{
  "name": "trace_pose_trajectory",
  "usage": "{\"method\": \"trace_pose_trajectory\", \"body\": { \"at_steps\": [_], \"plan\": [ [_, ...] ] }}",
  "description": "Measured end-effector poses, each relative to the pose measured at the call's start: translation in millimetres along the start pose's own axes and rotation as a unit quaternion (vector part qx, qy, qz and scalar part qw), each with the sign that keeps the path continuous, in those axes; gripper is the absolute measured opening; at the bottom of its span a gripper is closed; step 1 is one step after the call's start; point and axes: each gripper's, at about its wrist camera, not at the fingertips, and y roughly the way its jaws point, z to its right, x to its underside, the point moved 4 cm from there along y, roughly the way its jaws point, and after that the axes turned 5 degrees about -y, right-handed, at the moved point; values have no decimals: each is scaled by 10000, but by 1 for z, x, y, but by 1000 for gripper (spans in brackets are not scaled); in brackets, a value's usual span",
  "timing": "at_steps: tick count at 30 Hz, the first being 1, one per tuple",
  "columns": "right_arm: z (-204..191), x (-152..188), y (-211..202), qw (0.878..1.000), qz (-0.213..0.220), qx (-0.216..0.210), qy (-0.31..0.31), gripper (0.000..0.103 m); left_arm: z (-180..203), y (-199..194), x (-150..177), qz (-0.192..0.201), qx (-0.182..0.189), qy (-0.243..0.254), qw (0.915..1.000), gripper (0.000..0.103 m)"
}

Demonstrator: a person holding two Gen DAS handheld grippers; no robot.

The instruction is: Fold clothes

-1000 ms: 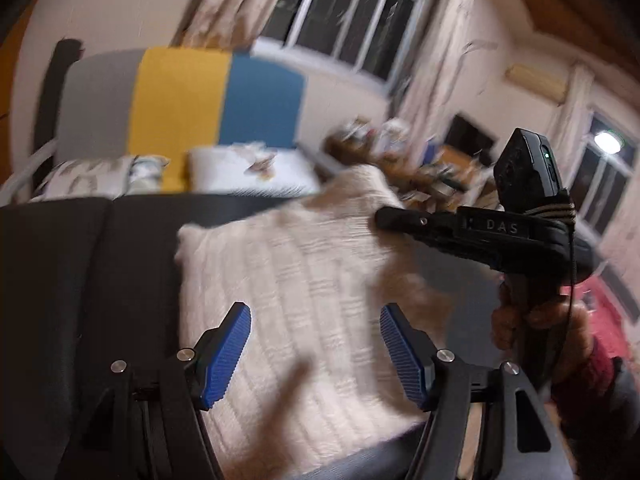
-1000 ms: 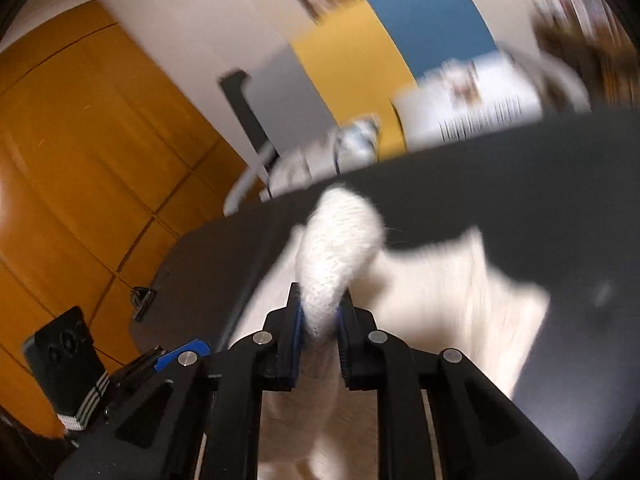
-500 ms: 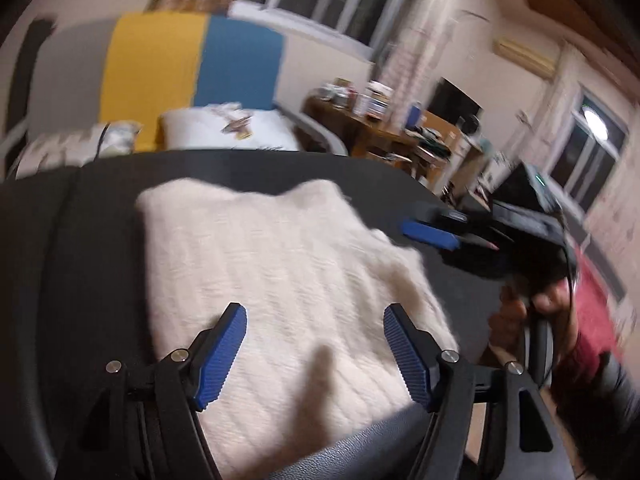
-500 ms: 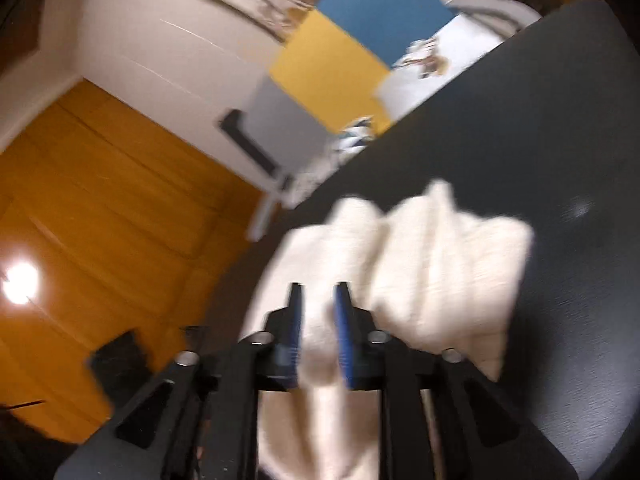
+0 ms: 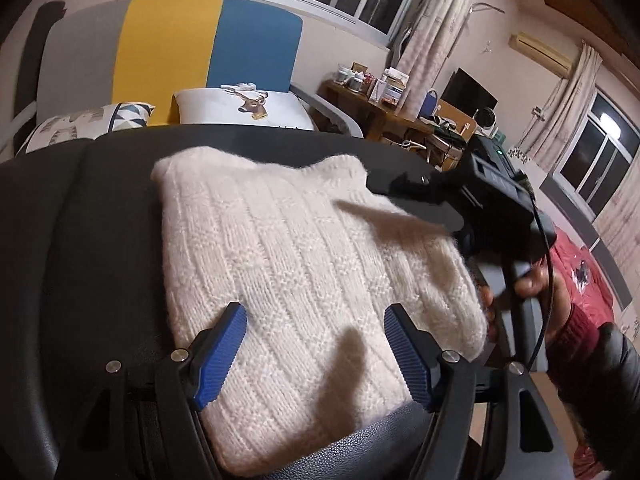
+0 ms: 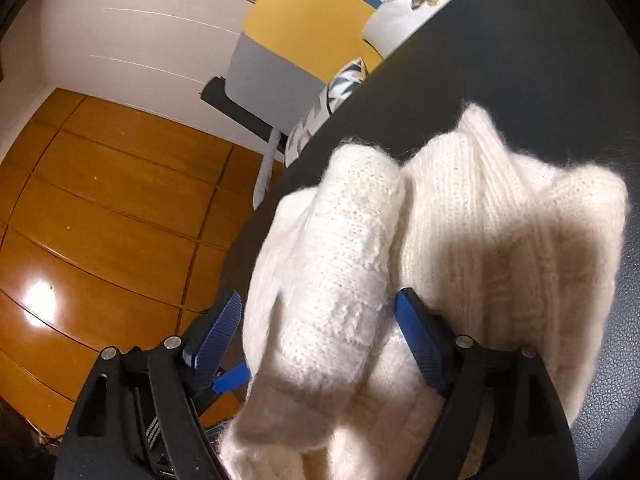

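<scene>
Wide black padded surface (image 5: 80, 240), filling most of both views, with a striped grey, yellow and blue seat back and two printed cushions beyond its far edge. Lying on that surface, a cream knitted sweater (image 5: 304, 280), folded into a thick, roughly rectangular bundle, its ribs and long axis running away from the left wrist camera toward the far edge. Seen from the right wrist camera, the same sweater (image 6: 500, 248) with a rolled fold (image 6: 340, 260) lying along its top, pointing straight out ahead of the tool. Left gripper (image 5: 316, 356) poised over the near end of the bundle, blue pads spread wide, nothing between them but the knit lying below. Right gripper (image 6: 320, 340) at the bundle's right side, jaws opening, the rolled fold sitting in the gap with neither pad seen pressing it; looks like a release after laying the fold down. In the left view, right gripper (image 5: 416, 200) dark and blurred, fingers over the sweater's far right corner, a hand in a red cuff around its handle. Left gripper likely the nearer for gripping the close edge.
</scene>
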Motion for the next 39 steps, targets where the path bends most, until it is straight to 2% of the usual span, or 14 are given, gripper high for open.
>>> {"method": "trace_pose_trajectory", "body": {
  "at_steps": [3, 7, 9, 10, 13, 16, 18, 20, 23, 26, 28, 33, 37, 39],
  "plan": [
    [-7, 6, 7, 9996, -138, 37, -231, 84, -2, 1, 1, -9, -26, -63, 10000, 73],
    [-7, 3, 9, 9999, -35, 73, 91, 83, -2, 1, 3, -56, -78, -75, 9999, 73],
    [-12, 2, 11, 9984, -45, 553, -76, 31, -2, -1, 3, -48, -77, -94, 9999, 73],
    [-17, 2, 12, 9968, -52, 765, -226, 15, -1, -4, 2, -7, -57, -131, 9999, 73],
    [-44, -2, 9, 9909, 52, 1118, -751, 14, 7, -22, -3, 333, 270, -86, 9990, 73],
    [-95, -13, -13, 9799, 458, 1199, -1530, 14, 22, -36, -6, 537, 605, 285, 9963, 73],
    [-122, -18, -31, 9678, 779, 1271, -2028, 14, 29, -24, -3, 237, 605, 550, 9964, 74],
    [-111, -16, -47, 9578, 853, 1679, -2172, 14, 29, 0, 5, -200, 294, 698, 9969, 74],
    [-46, -5, -45, 9655, 587, 2088, -1439, 14, 24, 21, 16, -463, 69, 608, 9971, 73],
    [10, 17, -48, 9806, 546, 1798, -555, 14, 18, 15, 15, -204, 242, 257, 9992, 73],
    [16, 23, -56, 9854, 708, 1505, -369, 14, 3, 13, 15, -262, 383, -192, 9987, 73],
    [-38, 12, -55, 9839, 547, 1157, -1244, 14, -35, -11, 18, -12, 849, -1279, 9881, 73],
    [-106, -5, -70, 9680, 771, 836, -2238, 14, -31, -27, 11, 171, 875, -941, 9916, 73],
    [-103, -14, -72, 9607, 780, 1135, -2410, 14, -19, -26, 6, 188, 844, -666, 9940, 73]
  ]
}}
